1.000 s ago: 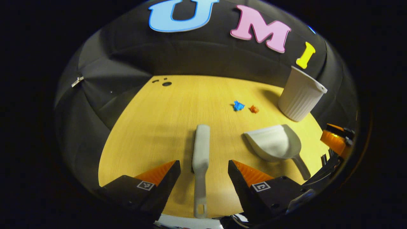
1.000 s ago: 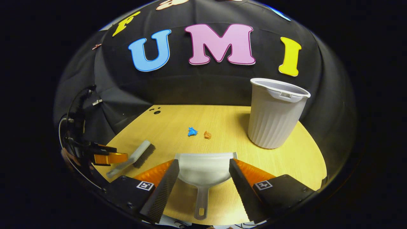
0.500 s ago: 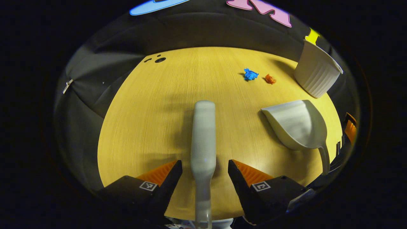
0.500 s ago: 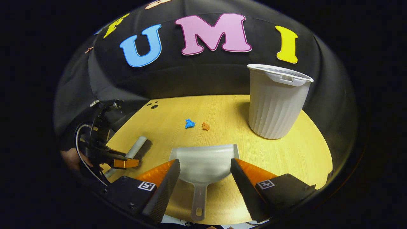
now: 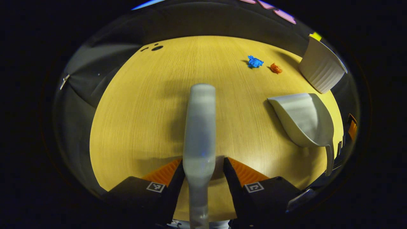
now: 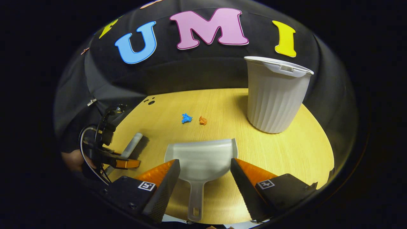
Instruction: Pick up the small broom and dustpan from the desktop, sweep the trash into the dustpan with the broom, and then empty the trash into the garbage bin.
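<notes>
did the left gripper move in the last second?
Yes. In the right gripper view the left gripper has come forward along the broom toward its brush end, nearer the table holes. Its fingers now straddle the broom neck.

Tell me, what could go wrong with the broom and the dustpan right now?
The left gripper has the broom between its fingers near the neck, so once lifted the long head might tip or twist.

The right gripper is open, its fingers beside the dustpan scoop rather than the thin handle; closing there might push the pan instead of gripping it.

The blue scrap and orange scrap look light, so a hard sweep might scatter them.
</notes>
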A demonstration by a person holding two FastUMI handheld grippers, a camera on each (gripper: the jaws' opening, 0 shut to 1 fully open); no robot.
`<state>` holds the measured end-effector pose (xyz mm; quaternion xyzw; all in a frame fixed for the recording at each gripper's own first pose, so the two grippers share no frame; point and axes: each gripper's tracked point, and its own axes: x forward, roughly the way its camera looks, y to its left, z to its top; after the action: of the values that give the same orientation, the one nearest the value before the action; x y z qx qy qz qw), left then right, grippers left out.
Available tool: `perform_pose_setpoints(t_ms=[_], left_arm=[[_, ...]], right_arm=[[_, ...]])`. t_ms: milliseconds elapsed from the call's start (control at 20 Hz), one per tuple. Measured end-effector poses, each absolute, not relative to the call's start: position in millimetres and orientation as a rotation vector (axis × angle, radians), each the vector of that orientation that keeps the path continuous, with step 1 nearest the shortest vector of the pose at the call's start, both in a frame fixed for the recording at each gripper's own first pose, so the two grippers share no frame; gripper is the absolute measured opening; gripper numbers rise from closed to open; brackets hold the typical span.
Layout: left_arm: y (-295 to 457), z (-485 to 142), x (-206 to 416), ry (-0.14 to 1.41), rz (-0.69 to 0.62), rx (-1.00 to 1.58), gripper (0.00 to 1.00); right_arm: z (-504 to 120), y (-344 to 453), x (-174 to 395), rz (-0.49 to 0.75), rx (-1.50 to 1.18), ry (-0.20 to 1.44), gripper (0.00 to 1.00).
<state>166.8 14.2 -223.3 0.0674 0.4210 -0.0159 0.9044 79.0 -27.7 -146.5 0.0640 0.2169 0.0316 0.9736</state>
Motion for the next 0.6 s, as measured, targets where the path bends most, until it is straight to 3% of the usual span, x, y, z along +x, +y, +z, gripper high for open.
perform_pose_setpoints(t_ms=[150,300,600], left_arm=[[15,-222,170,0.851,-0.036,0.145,0.69],[15,-220,171,0.817,-0.027,0.134,0.41],[9,-223,161,0.783,-0.053,0.109,0.26]], right_arm=[[-151,-25,74,0.067,0.127,0.455,0.99],[-152,-20,66,0.074,0.119,0.464,0.99],[-153,-14,47,0.089,0.097,0.493,0.99]])
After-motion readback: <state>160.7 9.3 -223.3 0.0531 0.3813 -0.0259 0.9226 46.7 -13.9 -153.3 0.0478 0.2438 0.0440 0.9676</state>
